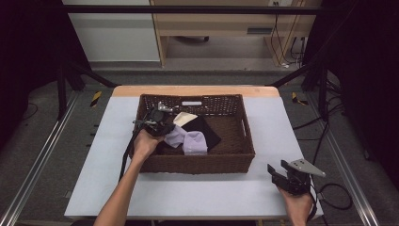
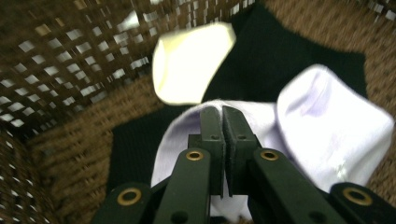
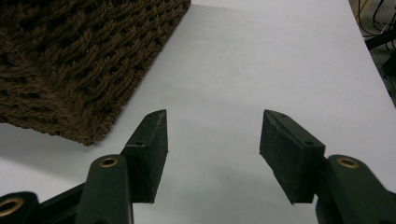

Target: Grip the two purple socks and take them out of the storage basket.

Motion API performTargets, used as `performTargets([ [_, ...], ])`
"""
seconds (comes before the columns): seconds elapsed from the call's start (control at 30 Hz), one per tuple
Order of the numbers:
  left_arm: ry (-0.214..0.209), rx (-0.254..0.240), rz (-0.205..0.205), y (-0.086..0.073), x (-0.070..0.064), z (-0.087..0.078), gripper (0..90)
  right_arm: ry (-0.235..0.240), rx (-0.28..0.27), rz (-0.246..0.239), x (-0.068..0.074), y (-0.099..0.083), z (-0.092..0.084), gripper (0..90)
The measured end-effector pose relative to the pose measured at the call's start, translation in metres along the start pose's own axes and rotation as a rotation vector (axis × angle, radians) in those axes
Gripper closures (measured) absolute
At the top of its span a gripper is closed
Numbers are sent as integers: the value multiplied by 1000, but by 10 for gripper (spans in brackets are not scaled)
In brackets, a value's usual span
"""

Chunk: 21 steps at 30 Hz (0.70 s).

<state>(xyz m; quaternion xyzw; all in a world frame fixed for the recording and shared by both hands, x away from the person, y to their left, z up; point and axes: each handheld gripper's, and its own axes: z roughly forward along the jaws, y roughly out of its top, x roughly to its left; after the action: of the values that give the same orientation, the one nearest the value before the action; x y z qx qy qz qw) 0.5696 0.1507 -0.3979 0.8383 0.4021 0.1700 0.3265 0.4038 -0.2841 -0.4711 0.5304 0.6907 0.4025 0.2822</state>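
Nearest the person, the right gripper (image 1: 281, 173) hangs over the bare front-right corner of the pale grey bench (image 1: 197, 193), its fingers (image 3: 149, 149) spread wide with nothing between them — just bench top below and the brown woven wicker basket (image 3: 79, 70) off to one side, well clear of it.

Further in, the left gripper (image 1: 157, 123) is down inside the wicker basket at its left end. In the left gripper view its fingers (image 2: 211, 140) are pressed together, tips buried in the fold of a pale lilac knitted sock (image 2: 327, 135); it looks as if a pinch of the fabric is caught between them, though the closing line itself is hard to read.

That sock will handle as soft and light: limp, no stiffness, likely to drape and trail once lifted, and it may drag its neighbours along. A pinch on a bunched fold near the middle, as here, seems the sound place to hold it; an edge would be more likely to slip.

Under and beside it lies a black ribbed cloth item (image 2: 275, 65), and beyond that a cream-yellow sock (image 2: 191, 60) near the basket's far wall (image 1: 190, 101). The basket's left wall stands close beside the gripper — little room to swing that way.
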Motion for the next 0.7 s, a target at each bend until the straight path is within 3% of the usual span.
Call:
performTargets([
  [0.3,27,-137,30,0,-1,-14,871,-4,0,-1,0,0,0,420],
  [0.33,44,-174,23,0,-1,-18,871,-2,0,2,-1,0,0,421],
  [0.43,54,-199,22,1,-1,-21,873,-4,-4,0,-1,0,0,421],
  [0.53,60,-269,2,3,1,-29,875,-1,-4,5,-1,1,0,423],
  [0.7,55,-310,-21,3,1,-36,875,-2,-3,5,-1,1,0,424],
])
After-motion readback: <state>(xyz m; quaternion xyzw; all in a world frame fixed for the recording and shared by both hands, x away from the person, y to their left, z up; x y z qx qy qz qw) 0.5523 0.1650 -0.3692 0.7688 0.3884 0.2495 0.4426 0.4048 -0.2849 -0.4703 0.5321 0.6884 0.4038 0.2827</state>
